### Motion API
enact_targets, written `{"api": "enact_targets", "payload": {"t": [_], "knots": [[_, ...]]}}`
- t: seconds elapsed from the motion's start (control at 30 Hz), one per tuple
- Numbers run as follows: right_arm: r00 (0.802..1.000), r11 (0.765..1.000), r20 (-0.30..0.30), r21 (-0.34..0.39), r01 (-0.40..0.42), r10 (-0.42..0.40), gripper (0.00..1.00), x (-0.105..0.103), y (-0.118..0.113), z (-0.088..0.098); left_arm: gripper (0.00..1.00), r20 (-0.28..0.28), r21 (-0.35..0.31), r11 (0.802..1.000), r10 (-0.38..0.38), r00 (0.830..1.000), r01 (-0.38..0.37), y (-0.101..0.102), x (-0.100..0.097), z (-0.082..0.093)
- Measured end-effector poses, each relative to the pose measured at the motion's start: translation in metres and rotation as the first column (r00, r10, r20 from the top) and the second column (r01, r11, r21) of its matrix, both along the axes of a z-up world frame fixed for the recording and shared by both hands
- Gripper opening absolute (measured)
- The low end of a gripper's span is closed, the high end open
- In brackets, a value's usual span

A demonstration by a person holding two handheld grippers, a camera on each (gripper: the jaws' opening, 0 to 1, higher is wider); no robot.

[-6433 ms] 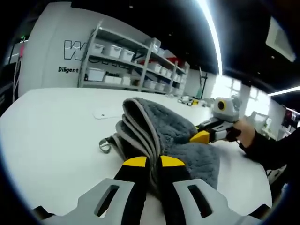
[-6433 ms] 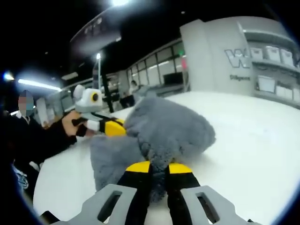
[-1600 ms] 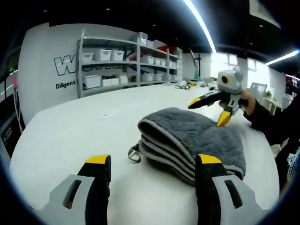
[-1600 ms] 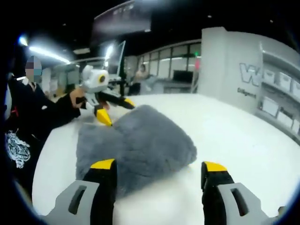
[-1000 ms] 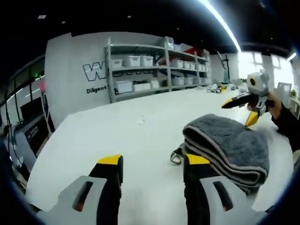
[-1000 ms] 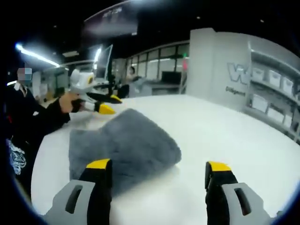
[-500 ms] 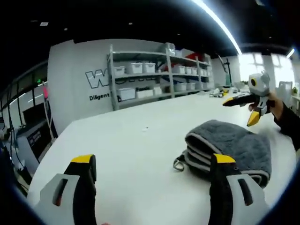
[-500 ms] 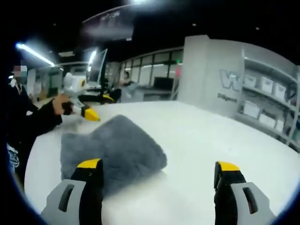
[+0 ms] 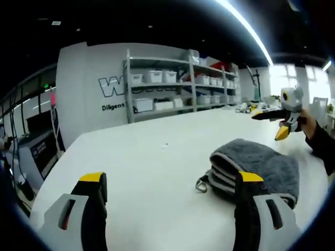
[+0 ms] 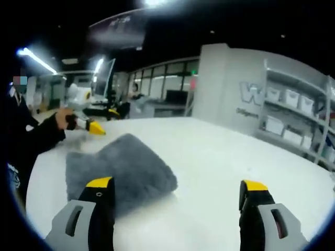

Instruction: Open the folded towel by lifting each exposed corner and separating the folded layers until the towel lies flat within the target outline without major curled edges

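One white table (image 9: 152, 172) — shelving (image 9: 172, 83) behind, towel (image 9: 256, 167) folded.

white table (image 9: 157, 167), shelving (image 9: 172, 83), ceiling strip light (image 9: 243, 26)

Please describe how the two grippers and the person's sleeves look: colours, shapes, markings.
Each gripper, left gripper and right gripper, has two black jaws with yellow tips, set in grey brackets with slotted holes. Seen from the side, each carries a pale box above its jaws. The sleeve is dark.
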State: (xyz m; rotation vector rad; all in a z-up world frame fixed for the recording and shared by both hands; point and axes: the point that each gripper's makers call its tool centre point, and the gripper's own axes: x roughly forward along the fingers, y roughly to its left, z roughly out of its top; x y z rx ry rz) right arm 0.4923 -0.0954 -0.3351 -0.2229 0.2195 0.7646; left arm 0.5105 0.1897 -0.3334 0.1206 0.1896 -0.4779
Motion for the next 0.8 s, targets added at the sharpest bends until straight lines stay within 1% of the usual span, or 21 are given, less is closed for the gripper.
{"api": "enact_targets", "payload": {"t": [0.1, 0.2, 0.23, 0.27, 0.37, 0.4, 0.43, 0.53, 0.6, 0.67, 0.7, 0.77, 0.8], "knots": [[1.000, 1.000, -0.003, 0.007, 0.012, -0.012, 1.00, 0.001, -0.008, 0.001, 1.00, -0.002, -0.011, 1.000, -0.019, 1.000, 0.019, 0.000, -0.003, 0.001], [1.000, 1.000, -0.006, -0.007, 0.023, -0.023, 1.00, 0.002, -0.014, -0.001, 1.00, -0.029, 0.005, 0.998, -0.065, 0.997, 0.065, -0.005, -0.010, -0.004], [1.000, 1.000, -0.007, -0.009, 0.025, -0.025, 1.00, 0.001, -0.015, -0.001, 1.00, -0.031, 0.001, 0.997, -0.077, 0.997, 0.077, -0.006, -0.013, -0.003], [1.000, 1.000, -0.005, -0.007, 0.025, -0.025, 1.00, 0.001, -0.016, 0.000, 1.00, -0.021, -0.008, 0.997, -0.082, 0.996, 0.082, -0.008, -0.017, 0.003], [1.000, 1.000, -0.004, -0.004, 0.026, -0.026, 1.00, -0.003, -0.019, 0.003, 1.00, 0.010, -0.002, 0.996, -0.084, 0.996, 0.084, -0.010, -0.026, 0.016], [1.000, 0.999, 0.004, -0.010, 0.030, -0.030, 1.00, -0.005, -0.021, 0.005, 1.00, 0.027, -0.010, 0.996, -0.092, 0.995, 0.092, -0.013, -0.035, 0.020], [0.999, 0.999, 0.013, -0.013, 0.040, -0.039, 1.00, -0.005, -0.024, 0.008, 1.00, 0.037, -0.020, 0.994, -0.102, 0.994, 0.103, -0.015, -0.040, 0.024], [0.998, 0.999, 0.020, -0.002, 0.053, -0.053, 1.00, -0.008, -0.029, 0.014, 1.00, 0.043, -0.045, 0.991, -0.127, 0.991, 0.129, -0.019, -0.047, 0.031], [0.998, 0.998, 0.016, -0.004, 0.063, -0.063, 1.00, -0.011, -0.030, 0.015, 1.00, 0.037, -0.053, 0.991, -0.122, 0.992, 0.123, -0.024, -0.052, 0.031], [0.997, 0.997, 0.006, -0.011, 0.079, -0.079, 1.00, -0.014, -0.032, 0.014, 1.00, 0.025, -0.042, 0.996, -0.077, 0.997, 0.078, -0.013, -0.046, 0.028], [0.996, 0.996, -0.003, -0.020, 0.089, -0.089, 1.00, -0.018, -0.033, 0.013, 1.00, 0.026, -0.042, 0.997, -0.069, 0.997, 0.070, -0.012, -0.046, 0.029], [0.996, 0.996, 0.004, -0.031, 0.086, -0.086, 1.00, -0.026, -0.033, 0.014, 1.00, 0.029, -0.055, 0.997, -0.050, 0.998, 0.052, -0.010, -0.049, 0.032], [0.997, 0.996, 0.014, -0.036, 0.079, -0.078, 1.00, -0.032, -0.031, 0.017, 1.00, 0.036, -0.061, 0.997, -0.049, 0.998, 0.051, -0.005, -0.049, 0.035]]}}
